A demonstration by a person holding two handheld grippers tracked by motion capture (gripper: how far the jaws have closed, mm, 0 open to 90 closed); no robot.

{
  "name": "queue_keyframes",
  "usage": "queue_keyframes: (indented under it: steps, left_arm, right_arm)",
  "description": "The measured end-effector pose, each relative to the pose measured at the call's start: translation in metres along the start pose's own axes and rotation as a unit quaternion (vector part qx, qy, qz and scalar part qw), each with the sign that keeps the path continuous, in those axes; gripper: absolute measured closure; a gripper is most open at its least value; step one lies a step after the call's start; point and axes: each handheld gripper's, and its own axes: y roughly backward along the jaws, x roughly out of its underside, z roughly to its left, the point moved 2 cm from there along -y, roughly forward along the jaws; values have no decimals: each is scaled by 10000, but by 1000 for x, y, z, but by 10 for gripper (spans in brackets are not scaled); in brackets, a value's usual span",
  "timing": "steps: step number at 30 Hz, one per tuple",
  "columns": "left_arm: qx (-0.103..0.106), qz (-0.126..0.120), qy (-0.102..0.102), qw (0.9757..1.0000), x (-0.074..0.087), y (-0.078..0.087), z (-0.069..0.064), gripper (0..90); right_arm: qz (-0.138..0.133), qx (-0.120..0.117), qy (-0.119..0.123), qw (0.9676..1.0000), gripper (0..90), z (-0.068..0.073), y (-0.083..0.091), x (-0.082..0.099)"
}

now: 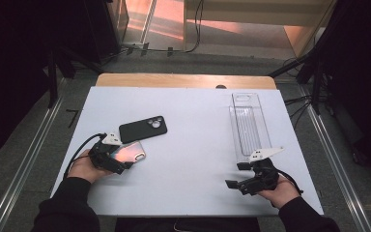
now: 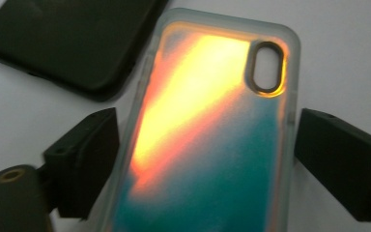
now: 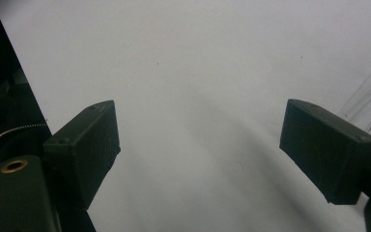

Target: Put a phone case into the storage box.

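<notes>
Now my left fingers [image 2: 207,159] are spread, one on each side of the shiny phone case [image 2: 207,125] on the bench [image 1: 198,140]. My right fingers [image 3: 203,150] are spread over bare bench.

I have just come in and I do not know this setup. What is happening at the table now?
A person holds a gripper in each hand over a white table. The left gripper has its jaws on either side of an iridescent phone case lying flat; the pads look close to its edges but not clearly pressing. A black phone case lies just beyond it. The right gripper is open above bare table, near a clear plastic tray.
</notes>
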Motion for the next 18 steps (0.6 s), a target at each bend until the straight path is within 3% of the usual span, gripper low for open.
queue_keyframes:
  steps: [18]
  left_arm:
    - [25, -104, -86, 9999, 2, 1, -1, 150]
  right_arm:
    - [8, -2, 12, 10000, 126, 0, 0, 0]
